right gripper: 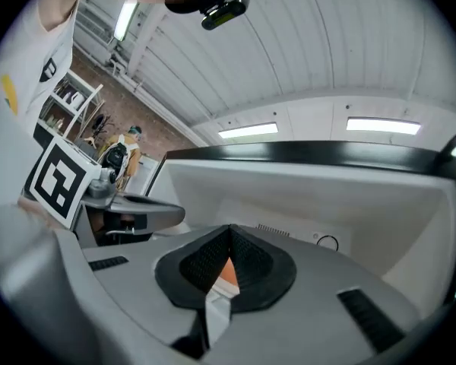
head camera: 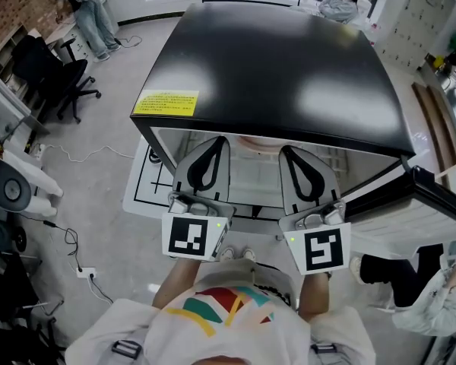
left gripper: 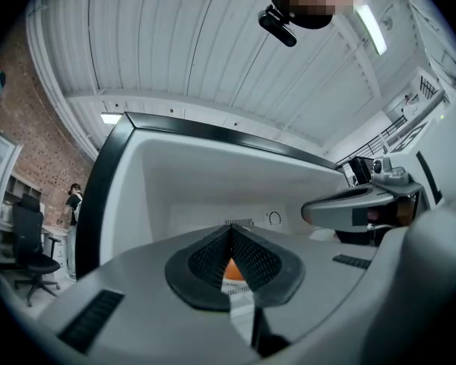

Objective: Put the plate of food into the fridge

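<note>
The fridge [head camera: 273, 67] has a glossy black top and a white inside, and its door stands open. Both grippers reach into its upper compartment side by side. My left gripper [head camera: 220, 139] has its jaws together at the tip [left gripper: 230, 228], and so does my right gripper [head camera: 284, 149] [right gripper: 230, 228]. A pale curved rim [head camera: 254, 141], perhaps the plate, shows between the two tips under the fridge's top edge; the rest is hidden. Through the slit under each closed tip shows a bit of orange [left gripper: 231, 268] [right gripper: 226, 270]; I cannot tell what it is.
The open fridge door [head camera: 433, 204] stands at the right. A yellow label [head camera: 166, 102] sits on the fridge top, and a dial [left gripper: 273, 218] on the back wall inside. A person's leg and shoe [head camera: 380, 268] are at the lower right; an office chair [head camera: 57, 78] stands far left.
</note>
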Tool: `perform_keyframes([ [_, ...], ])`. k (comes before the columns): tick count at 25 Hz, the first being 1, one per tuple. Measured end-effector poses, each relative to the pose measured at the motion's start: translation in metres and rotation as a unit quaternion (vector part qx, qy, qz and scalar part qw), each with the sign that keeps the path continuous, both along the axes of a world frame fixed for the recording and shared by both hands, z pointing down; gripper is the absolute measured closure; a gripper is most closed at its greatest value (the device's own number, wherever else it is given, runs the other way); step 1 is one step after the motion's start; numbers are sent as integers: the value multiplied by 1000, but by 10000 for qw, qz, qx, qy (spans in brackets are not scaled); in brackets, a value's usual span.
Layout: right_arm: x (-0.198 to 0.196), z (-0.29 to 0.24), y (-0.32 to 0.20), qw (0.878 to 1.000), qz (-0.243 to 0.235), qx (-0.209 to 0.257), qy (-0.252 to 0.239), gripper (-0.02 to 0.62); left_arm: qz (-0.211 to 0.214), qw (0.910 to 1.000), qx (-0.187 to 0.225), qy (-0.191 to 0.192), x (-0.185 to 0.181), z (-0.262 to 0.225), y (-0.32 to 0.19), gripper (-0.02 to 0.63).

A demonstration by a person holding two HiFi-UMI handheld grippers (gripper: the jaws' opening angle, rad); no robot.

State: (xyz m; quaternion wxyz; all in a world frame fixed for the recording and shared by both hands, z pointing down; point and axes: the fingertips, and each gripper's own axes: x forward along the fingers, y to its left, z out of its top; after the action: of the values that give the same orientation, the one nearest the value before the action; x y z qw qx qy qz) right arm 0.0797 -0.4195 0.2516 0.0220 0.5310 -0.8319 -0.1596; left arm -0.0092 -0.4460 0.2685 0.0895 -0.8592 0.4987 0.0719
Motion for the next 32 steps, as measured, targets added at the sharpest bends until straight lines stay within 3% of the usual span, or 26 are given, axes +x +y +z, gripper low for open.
perform_keyframes([
  [13, 33, 10, 22, 9879, 978, 238, -1181, 594, 103, 9999, -28, -59, 7, 3, 10, 600],
  [22, 43, 30, 21, 9861, 1225, 27, -1124, 594, 88, 9999, -65, -89, 9, 6, 11, 600],
  [26, 49, 34, 19, 9851, 1478, 12, -879, 594, 73, 9999, -20, -79, 9, 5, 11, 600],
  [32, 49, 32, 18, 9857, 1476, 54, -817, 594, 49, 10000, 12, -85, 10, 4, 10, 600],
])
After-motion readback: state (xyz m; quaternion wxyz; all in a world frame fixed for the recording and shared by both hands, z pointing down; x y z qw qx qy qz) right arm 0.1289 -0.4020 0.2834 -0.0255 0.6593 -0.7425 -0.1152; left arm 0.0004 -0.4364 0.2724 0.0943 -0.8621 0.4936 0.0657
